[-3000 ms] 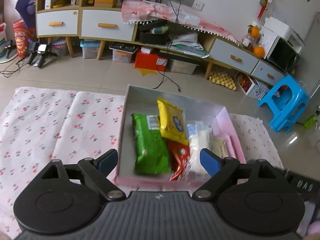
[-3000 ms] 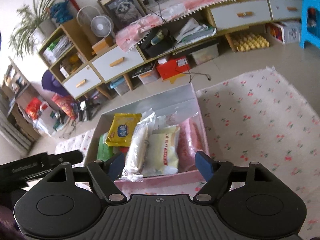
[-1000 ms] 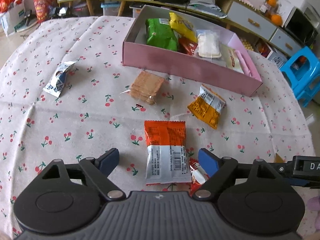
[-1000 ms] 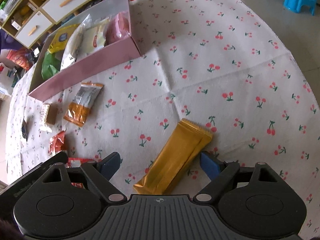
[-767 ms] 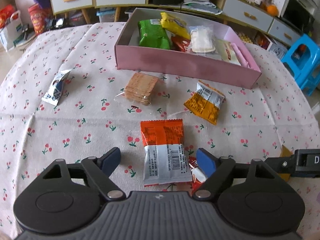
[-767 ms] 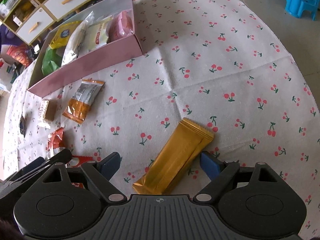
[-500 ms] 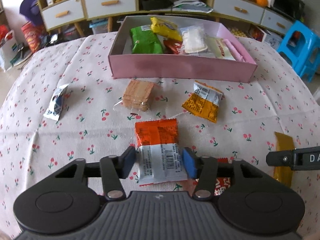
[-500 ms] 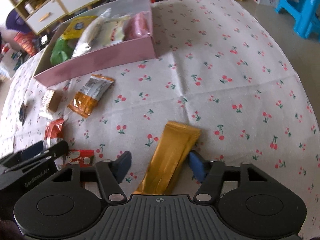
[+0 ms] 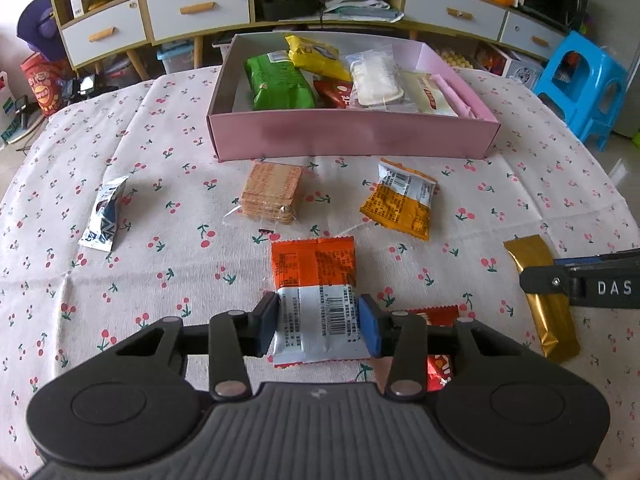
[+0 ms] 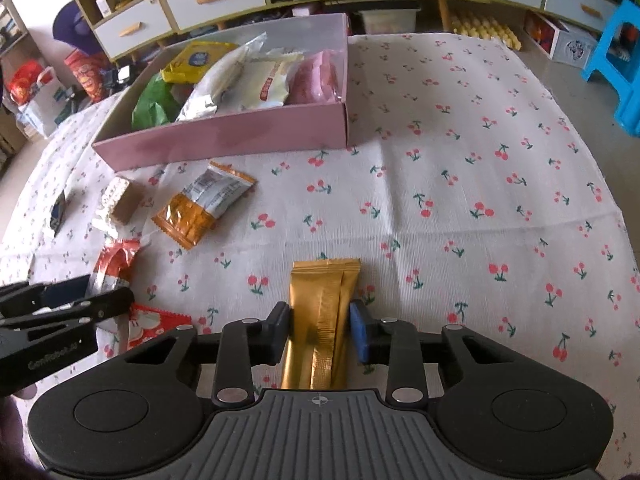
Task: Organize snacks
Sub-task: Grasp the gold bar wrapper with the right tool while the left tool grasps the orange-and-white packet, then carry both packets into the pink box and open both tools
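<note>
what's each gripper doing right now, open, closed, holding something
Left gripper: jaws have just closed, shut on the orange-and-white snack packet.
Right gripper: shut on the gold snack bar.

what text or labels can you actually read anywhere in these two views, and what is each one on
"DAS": white letters on the right gripper, cut off by the edge of the left wrist view.
Embossed lettering on the left gripper in the right wrist view: too faint to read for sure.
Barcode and small print on the orange-and-white packet: too small to read.
Print on the orange snack packet: blurred.
</note>
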`<control>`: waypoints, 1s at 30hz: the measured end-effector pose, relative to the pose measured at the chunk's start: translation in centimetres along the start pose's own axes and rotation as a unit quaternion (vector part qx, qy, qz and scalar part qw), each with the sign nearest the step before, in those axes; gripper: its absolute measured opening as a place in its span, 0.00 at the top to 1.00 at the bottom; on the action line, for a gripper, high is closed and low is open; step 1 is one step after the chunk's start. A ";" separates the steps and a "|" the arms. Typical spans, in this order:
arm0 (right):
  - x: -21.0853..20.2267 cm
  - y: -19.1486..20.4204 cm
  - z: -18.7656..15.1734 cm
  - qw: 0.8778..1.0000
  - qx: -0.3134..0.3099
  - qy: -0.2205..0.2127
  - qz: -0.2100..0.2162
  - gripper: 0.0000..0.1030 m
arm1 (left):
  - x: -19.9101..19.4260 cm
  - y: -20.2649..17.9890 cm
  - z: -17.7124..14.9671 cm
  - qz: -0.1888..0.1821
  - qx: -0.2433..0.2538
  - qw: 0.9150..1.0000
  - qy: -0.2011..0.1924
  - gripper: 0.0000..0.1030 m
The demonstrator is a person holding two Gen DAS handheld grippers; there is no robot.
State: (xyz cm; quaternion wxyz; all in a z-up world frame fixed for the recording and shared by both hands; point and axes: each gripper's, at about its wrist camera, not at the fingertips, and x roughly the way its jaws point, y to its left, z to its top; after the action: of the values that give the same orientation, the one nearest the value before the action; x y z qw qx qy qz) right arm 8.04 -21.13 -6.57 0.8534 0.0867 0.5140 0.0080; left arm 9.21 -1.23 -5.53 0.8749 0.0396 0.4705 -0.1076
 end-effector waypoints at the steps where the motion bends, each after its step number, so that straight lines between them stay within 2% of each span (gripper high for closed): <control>1: 0.0 -0.3 0.1 1.000 0.005 0.000 0.005 0.71 | 0.0 0.1 0.0 -0.003 -0.003 1.000 0.001 0.62; 13: -0.5 -1.1 0.7 0.998 0.039 -0.011 0.050 0.73 | -0.4 0.9 0.3 -0.037 -0.030 0.999 0.010 0.64; 20: -1.6 -0.6 1.3 0.996 0.040 -0.034 0.076 0.73 | -1.1 0.6 0.6 -0.044 -0.026 0.999 0.000 0.64; 30: -2.6 -0.6 2.5 0.993 0.058 -0.052 0.092 0.73 | -1.8 0.7 1.5 -0.054 -0.033 0.998 -0.013 0.64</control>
State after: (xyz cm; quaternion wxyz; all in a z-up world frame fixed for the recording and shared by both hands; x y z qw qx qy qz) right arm 8.98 -22.35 -3.22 0.8682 0.1828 0.4583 0.0522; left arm 9.59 -0.50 -3.22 0.8747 -0.0163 0.4638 -0.1398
